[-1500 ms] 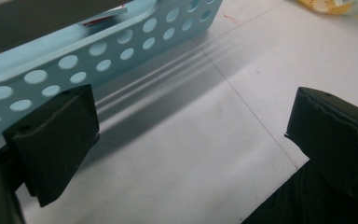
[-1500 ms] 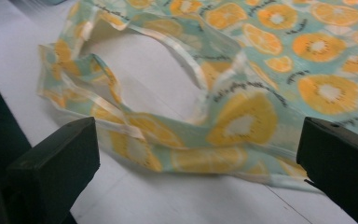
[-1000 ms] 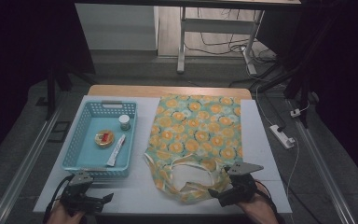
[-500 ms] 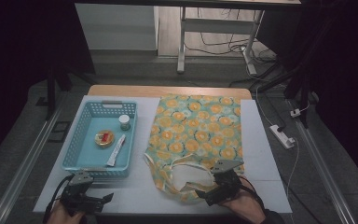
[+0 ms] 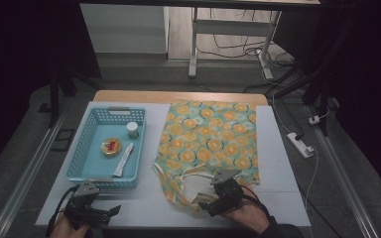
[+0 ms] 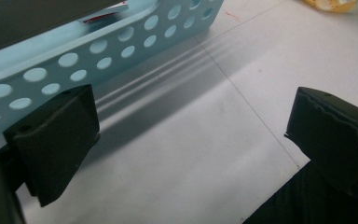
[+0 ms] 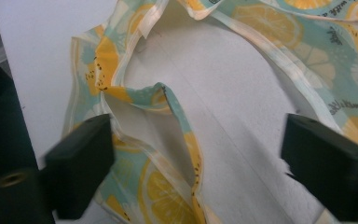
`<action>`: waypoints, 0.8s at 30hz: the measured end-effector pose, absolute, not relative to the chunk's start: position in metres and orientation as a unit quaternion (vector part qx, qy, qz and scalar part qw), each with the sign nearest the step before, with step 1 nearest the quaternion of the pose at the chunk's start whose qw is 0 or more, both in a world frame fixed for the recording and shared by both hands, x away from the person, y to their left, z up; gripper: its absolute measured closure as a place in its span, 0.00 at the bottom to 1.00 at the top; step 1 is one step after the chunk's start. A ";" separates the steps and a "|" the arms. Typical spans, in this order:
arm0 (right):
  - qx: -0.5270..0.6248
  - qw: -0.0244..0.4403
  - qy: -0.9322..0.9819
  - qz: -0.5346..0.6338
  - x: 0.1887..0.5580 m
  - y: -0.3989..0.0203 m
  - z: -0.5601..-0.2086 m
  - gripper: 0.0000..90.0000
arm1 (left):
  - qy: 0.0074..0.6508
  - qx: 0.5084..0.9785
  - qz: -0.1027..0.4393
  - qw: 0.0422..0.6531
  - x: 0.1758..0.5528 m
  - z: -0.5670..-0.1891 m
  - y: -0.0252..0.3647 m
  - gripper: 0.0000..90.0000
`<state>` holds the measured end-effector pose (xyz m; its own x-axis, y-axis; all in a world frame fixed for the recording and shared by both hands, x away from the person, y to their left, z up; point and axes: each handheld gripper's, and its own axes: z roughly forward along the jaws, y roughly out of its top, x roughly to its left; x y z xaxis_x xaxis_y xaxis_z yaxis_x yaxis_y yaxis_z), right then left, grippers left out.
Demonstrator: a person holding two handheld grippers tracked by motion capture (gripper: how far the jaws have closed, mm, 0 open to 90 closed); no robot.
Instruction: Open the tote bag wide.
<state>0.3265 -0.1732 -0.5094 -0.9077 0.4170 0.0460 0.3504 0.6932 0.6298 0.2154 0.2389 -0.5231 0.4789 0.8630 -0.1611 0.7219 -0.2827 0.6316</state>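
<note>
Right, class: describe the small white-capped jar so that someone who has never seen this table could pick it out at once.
Start at the light blue perforated basket on the left half of the white table, beside the lemon-print fabric bag. Look at the basket's far right corner: the small jar stands there upright. Unlike the flat round tin and the white tube lying nearer, it is the basket's one upright item.

A perforated light-blue plastic basket (image 5: 79, 157) sat left of the lemon-print cloth bag (image 5: 211, 141). A small white-lidded jar (image 5: 132, 130), a round tin (image 5: 111, 147) and a white tube (image 5: 123, 159) lay inside it.
</note>
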 end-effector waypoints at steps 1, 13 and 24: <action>0.203 0.049 0.920 0.331 0.326 -0.173 -0.509 0.27 | 0.499 0.794 0.107 0.331 0.215 -0.523 0.239 0.03; 0.181 0.027 0.932 0.311 0.330 -0.172 -0.506 0.94 | 0.498 0.796 0.108 0.328 0.215 -0.523 0.238 0.03; 0.178 0.023 0.921 0.346 0.337 -0.177 -0.487 1.00 | 0.498 0.795 0.108 0.328 0.215 -0.523 0.238 0.04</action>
